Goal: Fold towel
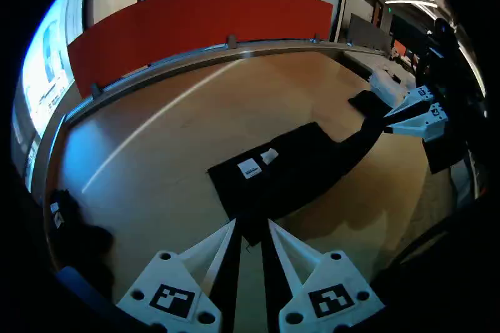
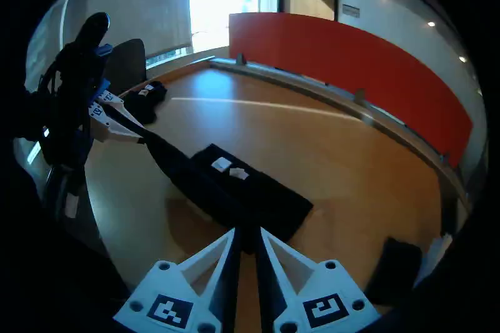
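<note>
Wooden tabletop [image 1: 156, 145] spreads beneath both tools. The left gripper [image 1: 250, 233] has its fingers drawn nearly together, pinching a corner of the black towel [image 1: 300, 158] at 6 o'clock. The right gripper [image 2: 247, 236] nips another corner likewise. The towel lies mid-tabletop, with one edge stretched toward 3 o'clock in the left gripper view. White tags [image 1: 250, 168] sit on it. A red partition [image 1: 200, 20] stands at 12 o'clock.

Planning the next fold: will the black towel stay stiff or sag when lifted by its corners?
Probably floppy: the towel bunches into a narrow band between the left gripper and right gripper. Likely light: two small pinches hold it up. The rest may drag on the table.
</note>
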`<state>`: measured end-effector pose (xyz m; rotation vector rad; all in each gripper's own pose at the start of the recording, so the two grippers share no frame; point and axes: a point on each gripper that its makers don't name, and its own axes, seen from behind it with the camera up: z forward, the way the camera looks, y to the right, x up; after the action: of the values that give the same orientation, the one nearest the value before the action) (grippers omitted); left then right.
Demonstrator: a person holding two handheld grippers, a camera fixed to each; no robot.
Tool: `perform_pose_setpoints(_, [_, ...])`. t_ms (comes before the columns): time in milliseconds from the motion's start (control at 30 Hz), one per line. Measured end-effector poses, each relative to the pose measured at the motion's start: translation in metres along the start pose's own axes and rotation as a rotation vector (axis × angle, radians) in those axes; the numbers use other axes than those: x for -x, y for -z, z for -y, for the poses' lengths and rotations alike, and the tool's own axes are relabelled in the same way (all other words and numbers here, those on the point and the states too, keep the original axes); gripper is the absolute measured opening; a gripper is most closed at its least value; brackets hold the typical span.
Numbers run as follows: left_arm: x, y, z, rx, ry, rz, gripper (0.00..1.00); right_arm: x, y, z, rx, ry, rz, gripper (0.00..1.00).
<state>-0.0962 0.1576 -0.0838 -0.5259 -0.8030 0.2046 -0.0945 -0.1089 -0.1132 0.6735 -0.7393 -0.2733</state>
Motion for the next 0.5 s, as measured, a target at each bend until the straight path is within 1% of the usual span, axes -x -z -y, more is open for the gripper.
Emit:
perform_pose_setpoints(267, [-0.004,-0.013,0.006,-0.002,0.005,0.013,0.2,-0.002,-0.011,-0.012,0.007,0.003,0.015,0.14])
perform_pose_setpoints(500, [-0.009,-0.03,0.014,-0.011,-0.008,0.018,0.2,-0.004,-0.025,-0.024,0.018,0.003,0.031,0.14])
